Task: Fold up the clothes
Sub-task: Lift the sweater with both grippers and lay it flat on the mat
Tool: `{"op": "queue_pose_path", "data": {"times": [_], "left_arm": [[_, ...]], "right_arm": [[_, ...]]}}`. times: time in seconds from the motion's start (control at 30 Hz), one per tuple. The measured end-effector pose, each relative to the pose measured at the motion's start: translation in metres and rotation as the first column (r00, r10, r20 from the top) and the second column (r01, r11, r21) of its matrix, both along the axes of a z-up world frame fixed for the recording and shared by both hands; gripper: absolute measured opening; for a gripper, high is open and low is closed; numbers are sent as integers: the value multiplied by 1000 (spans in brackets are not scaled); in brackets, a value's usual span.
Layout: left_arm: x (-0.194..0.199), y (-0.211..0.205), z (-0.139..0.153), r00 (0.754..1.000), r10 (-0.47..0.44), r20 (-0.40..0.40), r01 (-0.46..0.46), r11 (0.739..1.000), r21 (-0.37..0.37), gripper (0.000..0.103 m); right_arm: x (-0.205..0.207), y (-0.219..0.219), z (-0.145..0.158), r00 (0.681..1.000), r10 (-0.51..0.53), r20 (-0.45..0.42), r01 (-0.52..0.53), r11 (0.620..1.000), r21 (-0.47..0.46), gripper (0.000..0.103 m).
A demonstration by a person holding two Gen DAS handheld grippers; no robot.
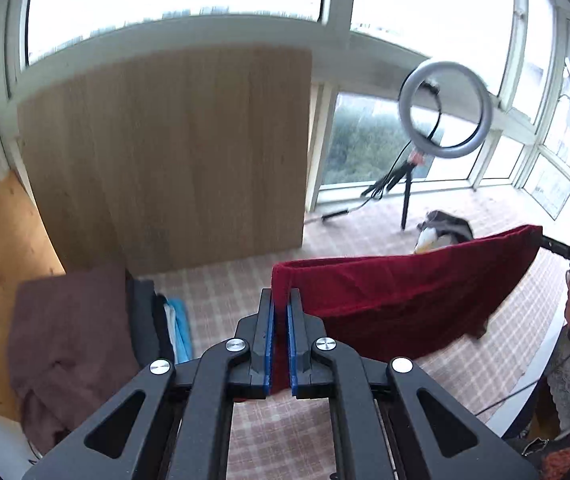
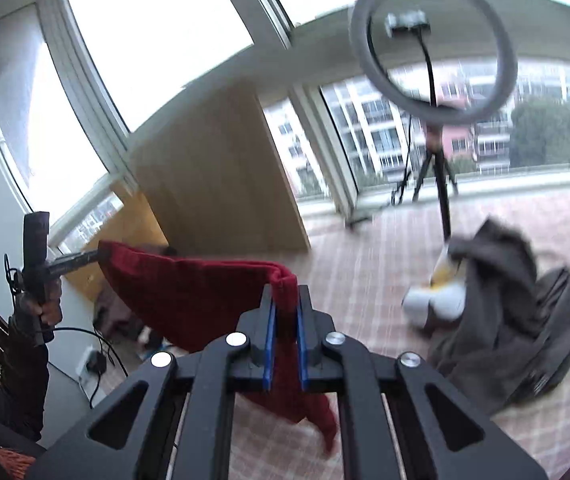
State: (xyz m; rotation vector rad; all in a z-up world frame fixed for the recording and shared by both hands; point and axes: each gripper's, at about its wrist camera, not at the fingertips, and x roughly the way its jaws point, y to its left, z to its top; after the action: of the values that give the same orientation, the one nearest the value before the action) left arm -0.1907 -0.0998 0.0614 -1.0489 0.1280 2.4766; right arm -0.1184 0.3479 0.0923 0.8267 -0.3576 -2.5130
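Observation:
A dark red garment [image 1: 397, 288] hangs in the air, stretched between my two grippers above the checked surface. My left gripper [image 1: 280, 300] is shut on one top corner of it. My right gripper [image 2: 285, 300] is shut on the other top corner; the cloth [image 2: 189, 288] sags between them and a tail hangs below the right jaws. Each gripper shows in the other's view, the right one [image 1: 557, 246] at the far right, the left one [image 2: 81, 258] at the far left.
A brown garment [image 1: 69, 344] and a stack of dark and blue folded clothes [image 1: 165, 324] lie at the left. A grey garment pile [image 2: 517, 312] lies at the right by a ring light on a tripod [image 2: 433, 80]. A wooden panel [image 1: 173, 160] stands behind.

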Motion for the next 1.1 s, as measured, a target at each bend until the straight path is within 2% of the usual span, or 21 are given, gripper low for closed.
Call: {"op": "queue_pose_path", "data": {"times": [0.1, 0.17, 0.3, 0.4, 0.5, 0.63, 0.73, 0.87, 1.0, 1.03, 1.1], "left_arm": [[16, -11, 38, 997, -2, -80, 2, 1000, 8, 5], [27, -14, 42, 995, 6, -95, -7, 1000, -4, 5], [38, -20, 41, 998, 9, -64, -8, 1000, 23, 5], [35, -21, 33, 999, 15, -29, -14, 1000, 23, 5], [11, -13, 4, 999, 1, 49, -2, 1000, 8, 5], [-34, 6, -63, 982, 12, 188, -6, 1000, -29, 5], [-74, 21, -130, 948, 47, 315, -31, 998, -55, 5], [-111, 39, -198, 910, 102, 402, -70, 993, -94, 5], [-122, 43, -206, 894, 88, 440, -79, 996, -38, 5], [-121, 41, -195, 900, 77, 430, -70, 997, -31, 5], [-120, 38, -159, 927, 47, 373, -47, 999, -10, 5]], "right_arm": [[21, -5, 24, 998, 6, -58, -5, 1000, 14, 9], [37, -7, 28, 998, 21, -66, -20, 1000, 3, 9], [52, -10, 29, 998, 37, -55, -38, 999, -13, 9], [46, -8, 20, 999, 37, -24, -37, 999, -33, 9], [27, -5, 0, 999, 25, 34, -24, 999, -43, 9], [-34, -4, -67, 982, -20, 186, 23, 1000, -10, 9], [-83, -2, -135, 941, -67, 331, 64, 998, 18, 9], [-128, -10, -202, 888, -104, 448, 77, 994, 79, 9], [-144, -12, -211, 883, -98, 459, 69, 994, 80, 9], [-145, -10, -205, 886, -90, 455, 71, 996, 59, 8], [-142, -5, -179, 904, -72, 422, 73, 997, 14, 8]]}}
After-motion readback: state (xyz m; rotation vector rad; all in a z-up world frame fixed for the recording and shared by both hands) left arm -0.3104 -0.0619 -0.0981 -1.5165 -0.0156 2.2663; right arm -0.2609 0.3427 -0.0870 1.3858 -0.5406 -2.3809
